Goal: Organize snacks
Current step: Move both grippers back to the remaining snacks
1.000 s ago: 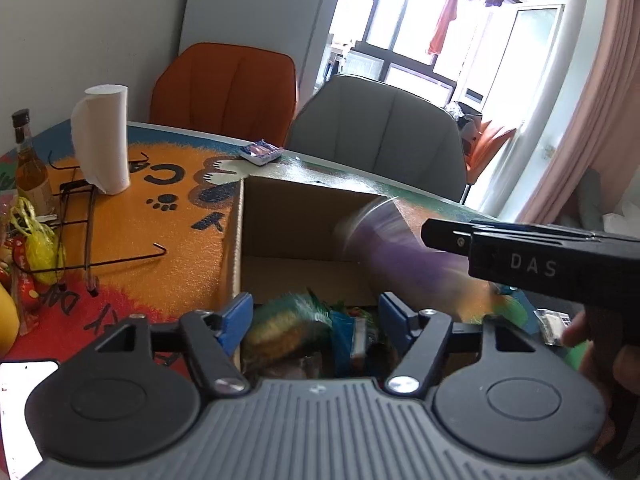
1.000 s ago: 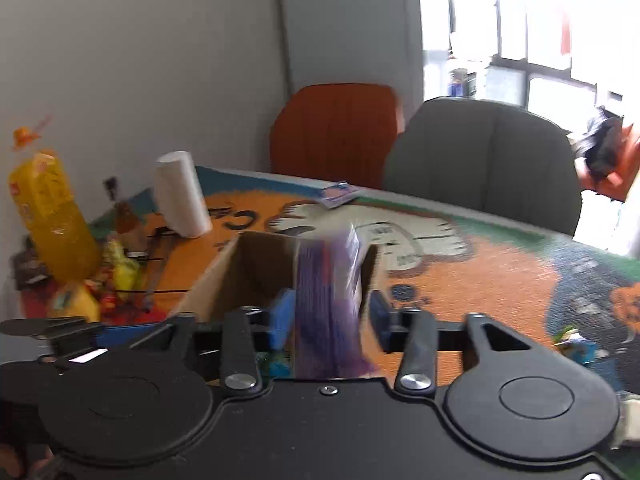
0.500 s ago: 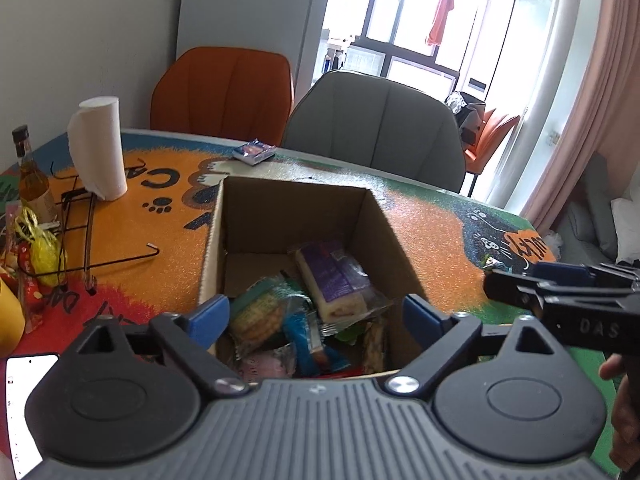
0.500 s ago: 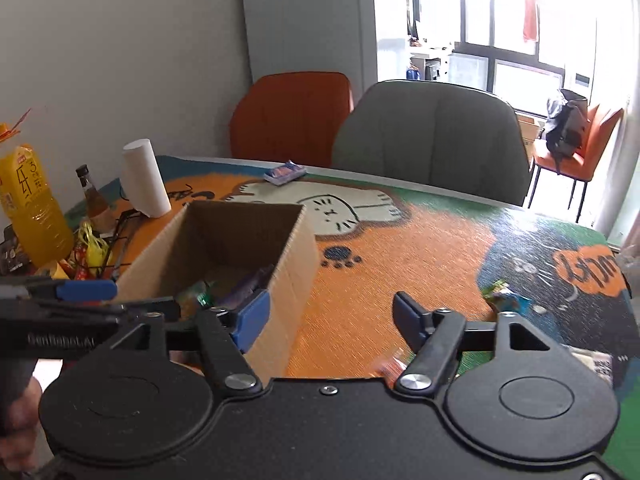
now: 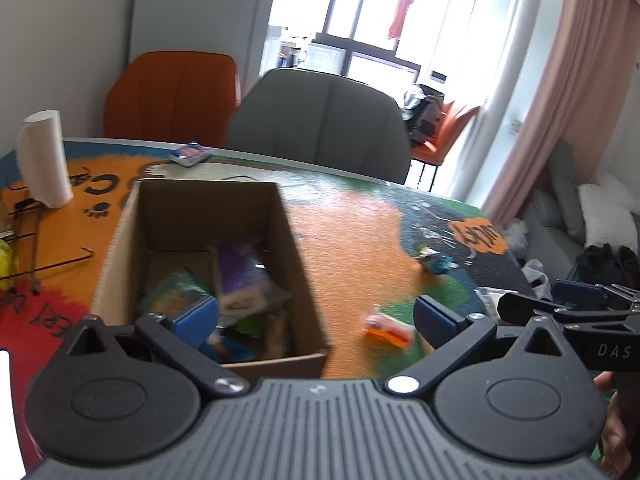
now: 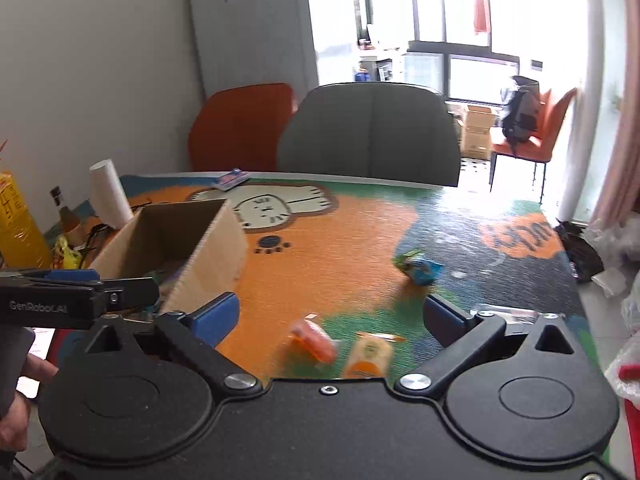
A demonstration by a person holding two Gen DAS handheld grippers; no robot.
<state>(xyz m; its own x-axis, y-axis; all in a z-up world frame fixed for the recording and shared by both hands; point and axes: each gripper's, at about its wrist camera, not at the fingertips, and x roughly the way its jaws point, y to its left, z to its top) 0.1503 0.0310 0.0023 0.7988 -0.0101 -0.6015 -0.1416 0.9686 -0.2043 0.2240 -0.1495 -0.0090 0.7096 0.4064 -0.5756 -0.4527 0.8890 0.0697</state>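
Observation:
An open cardboard box [image 5: 208,204] [image 6: 218,248] stands on the colourful table mat. Several snack packets lie in it, with a purple packet [image 5: 240,276] on top. My left gripper [image 5: 316,316] hovers over the box's right wall, jaws opening, nothing between them. My right gripper [image 6: 330,316] is to the right of the box, jaws opening and empty, above an orange packet [image 6: 314,338] [image 5: 386,328] and a yellow-orange packet [image 6: 368,354]. Farther out on the mat lies a blue-green packet [image 6: 418,268] [image 5: 434,262].
A paper towel roll [image 5: 42,160] [image 6: 110,194], a wire rack [image 5: 36,240], a glass bottle [image 6: 66,212] and a yellow bottle [image 6: 18,224] crowd the left side. A small blue packet [image 5: 190,155] lies at the far edge, before a grey chair [image 6: 368,132] and an orange chair [image 5: 172,96].
The purple packet left my right gripper and now lies in the box. Both grippers have opened wide and swung right, away from the box towards the loose packets.

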